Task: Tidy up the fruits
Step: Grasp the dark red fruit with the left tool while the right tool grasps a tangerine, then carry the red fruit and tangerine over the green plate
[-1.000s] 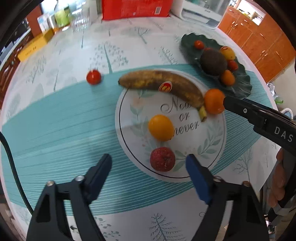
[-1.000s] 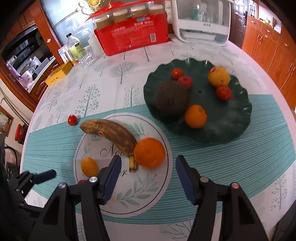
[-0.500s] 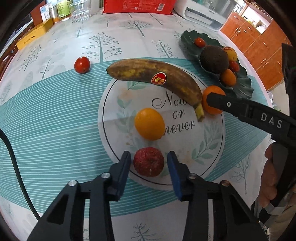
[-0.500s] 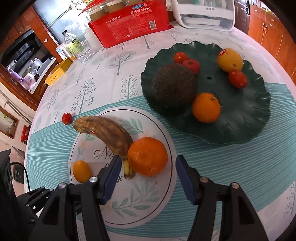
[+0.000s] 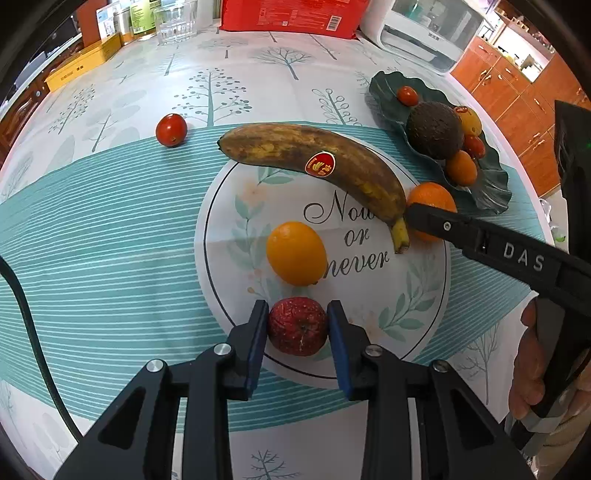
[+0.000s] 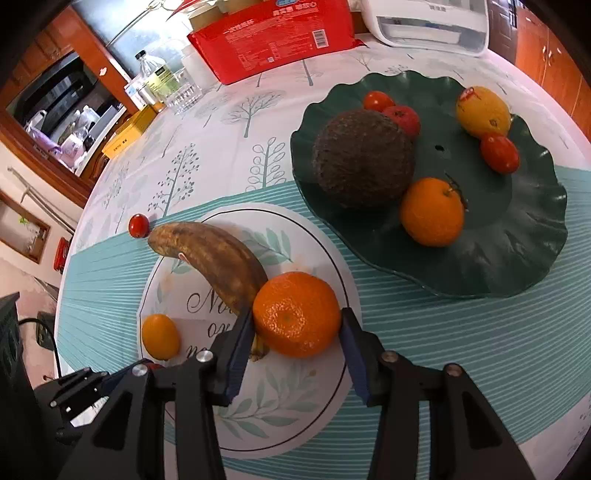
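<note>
A home kitchen-diner — wooden cabinets (image 5: pixel 517 96), a tree-print tablecloth (image 5: pixel 229 85), a counter appliance (image 6: pixel 428 18) behind.

A tabletop (image 5: pixel 110 229) covered by a white cloth printed with grey trees and a teal striped band fills both views. At its far edge lies a red printed package (image 6: pixel 273 40), with a white appliance (image 6: pixel 428 22) to the right of it. Left of the package stand a clear ribbed glass (image 5: pixel 175 20) and a bottle with a green label (image 6: pixel 155 74). A yellow box (image 5: pixel 83 66) sits near the far left edge. Orange-brown wooden cabinets (image 5: pixel 517 96) stand beyond the tabletop on the right. A black cable (image 5: pixel 26 332) trails across the near left side.
</note>
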Demonstrator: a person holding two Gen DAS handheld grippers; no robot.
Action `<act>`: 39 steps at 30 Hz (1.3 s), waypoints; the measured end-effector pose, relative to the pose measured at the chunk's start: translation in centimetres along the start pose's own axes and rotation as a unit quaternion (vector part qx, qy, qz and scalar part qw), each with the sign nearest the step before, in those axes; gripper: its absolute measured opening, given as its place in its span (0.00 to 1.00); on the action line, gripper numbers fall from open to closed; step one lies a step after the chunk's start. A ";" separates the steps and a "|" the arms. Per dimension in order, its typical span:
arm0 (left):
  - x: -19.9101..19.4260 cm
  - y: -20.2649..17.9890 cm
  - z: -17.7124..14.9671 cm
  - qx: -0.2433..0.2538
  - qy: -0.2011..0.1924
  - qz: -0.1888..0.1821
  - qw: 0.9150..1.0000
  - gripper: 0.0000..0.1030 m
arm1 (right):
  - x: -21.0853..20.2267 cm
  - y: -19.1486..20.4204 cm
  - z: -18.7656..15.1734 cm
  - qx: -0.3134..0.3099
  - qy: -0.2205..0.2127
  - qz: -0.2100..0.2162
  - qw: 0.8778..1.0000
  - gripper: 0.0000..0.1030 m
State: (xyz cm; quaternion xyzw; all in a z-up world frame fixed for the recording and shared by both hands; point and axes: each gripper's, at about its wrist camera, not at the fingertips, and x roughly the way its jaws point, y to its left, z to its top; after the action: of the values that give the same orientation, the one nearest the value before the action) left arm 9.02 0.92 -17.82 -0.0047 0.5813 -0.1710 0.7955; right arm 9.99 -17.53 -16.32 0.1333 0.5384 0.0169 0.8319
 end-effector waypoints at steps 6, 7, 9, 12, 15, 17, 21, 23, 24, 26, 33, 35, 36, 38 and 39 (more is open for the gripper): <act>-0.2 0.0 -0.1 -0.009 0.005 0.000 1.000 0.30 | -0.4 0.5 -0.4 -0.025 -0.002 -0.018 1.000 0.44; -0.3 -0.1 -0.1 -0.009 0.005 0.001 1.000 0.29 | -0.5 0.5 -0.4 -0.026 -0.001 -0.018 1.000 0.44; -0.5 -0.3 -0.1 -0.007 0.003 0.003 1.000 0.29 | -0.8 0.4 -0.5 -0.025 0.000 -0.018 1.000 0.44; -1.2 -0.8 0.2 -0.002 -0.002 0.005 1.000 0.29 | -1.2 0.4 -0.7 -0.025 0.001 -0.017 1.000 0.44; -2.1 -1.6 0.7 0.008 -0.011 0.006 1.000 0.29 | -1.9 0.6 -1.0 -0.028 0.001 -0.018 0.999 0.44; -2.7 -2.2 1.1 0.015 -0.018 0.007 1.000 0.29 | -2.6 0.6 -1.1 -0.029 -0.001 -0.018 0.999 0.44; -3.9 -3.5 1.9 0.030 -0.033 0.010 0.999 0.29 | -4.3 0.3 -1.2 -0.030 -0.010 -0.019 0.999 0.44; -4.5 -4.0 2.2 0.037 -0.039 0.009 0.998 0.29 | -5.1 0.1 -1.1 -0.031 -0.014 -0.021 0.999 0.44; -4.9 -4.4 2.5 0.042 -0.043 0.009 0.998 0.29 | -5.6 -0.1 -1.1 -0.031 -0.017 -0.022 0.999 0.44; -5.3 -5.2 2.9 0.049 -0.047 0.010 0.998 0.29 | -6.6 -0.6 -0.9 -0.030 -0.023 -0.025 0.999 0.44; -7.1 -8.6 4.9 0.072 -0.061 -0.003 0.996 0.29 | -9.6 -2.8 -0.1 -0.024 -0.049 -0.040 0.998 0.44; -7.6 -9.7 5.7 0.077 -0.066 -0.011 0.995 0.29 | -10.6 -3.7 0.4 -0.020 -0.058 -0.044 0.997 0.44; -7.8 -10.3 6.2 0.082 -0.070 -0.011 0.994 0.29 | -10.9 -4.0 0.5 -0.019 -0.062 -0.045 0.997 0.44; -8.2 -11.7 7.2 0.095 -0.079 -0.003 0.992 0.29 | -11.6 -4.9 0.9 -0.015 -0.069 -0.049 0.996 0.44; -8.4 -12.4 7.8 0.101 -0.082 0.000 0.992 0.29 | -11.9 -5.3 1.2 -0.014 -0.074 -0.052 0.996 0.44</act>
State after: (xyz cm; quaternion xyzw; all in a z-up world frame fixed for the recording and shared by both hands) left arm 10.66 -9.93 -5.01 0.0613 0.4939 -0.2278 0.8369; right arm 5.44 -24.95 -6.51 0.0944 0.4816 -0.0284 0.8708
